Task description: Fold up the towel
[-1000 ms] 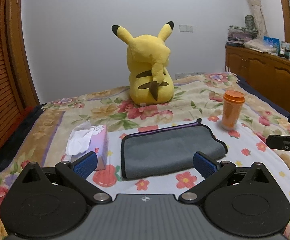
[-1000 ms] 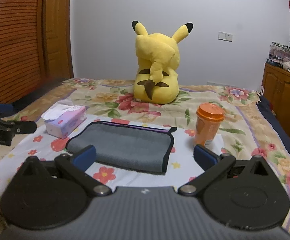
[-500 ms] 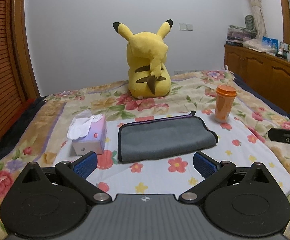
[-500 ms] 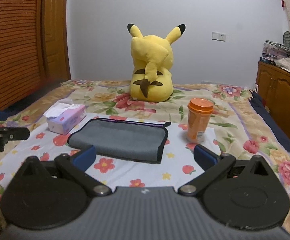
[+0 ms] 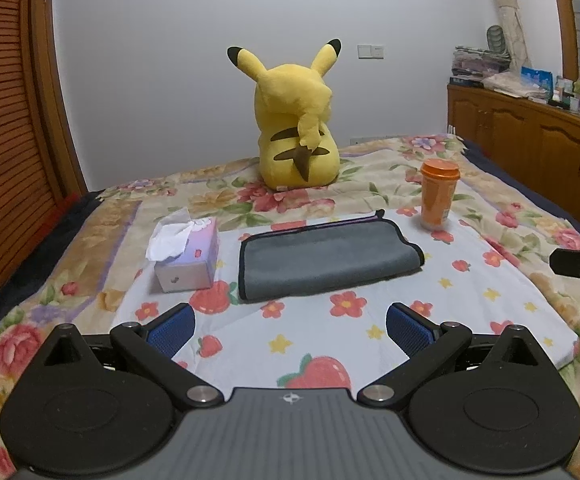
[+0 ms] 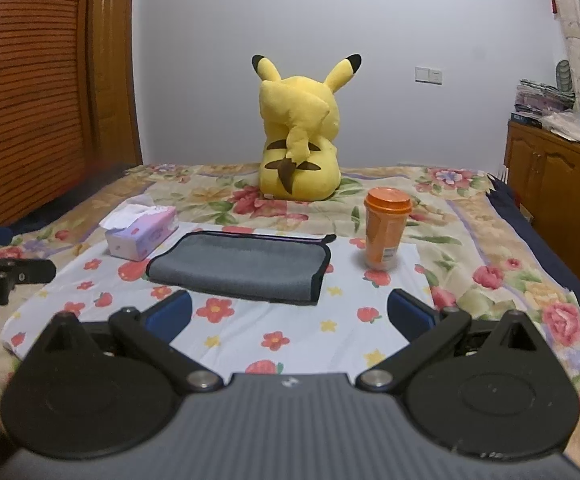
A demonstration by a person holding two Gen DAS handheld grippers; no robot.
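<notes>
Bed (image 5: pixel 530 216), towel (image 5: pixel 326 258) beyond spread jaws

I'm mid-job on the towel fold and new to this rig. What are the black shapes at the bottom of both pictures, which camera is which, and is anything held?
The black shapes are two hand-held grippers; a person carries one in each hand, and a fisheye camera on each looks forward along its two blue-padded fingers. In the left wrist view the left gripper stands open and empty. In the right wrist view the right gripper is open and empty too. Each gripper also pokes into the edge of the other's picture. Ahead, on a flowered cloth over the bed, lies the grey towel, already folded, touched by neither gripper. A tissue box sits to its left, an orange cup to its right, a yellow plush toy behind.
</notes>
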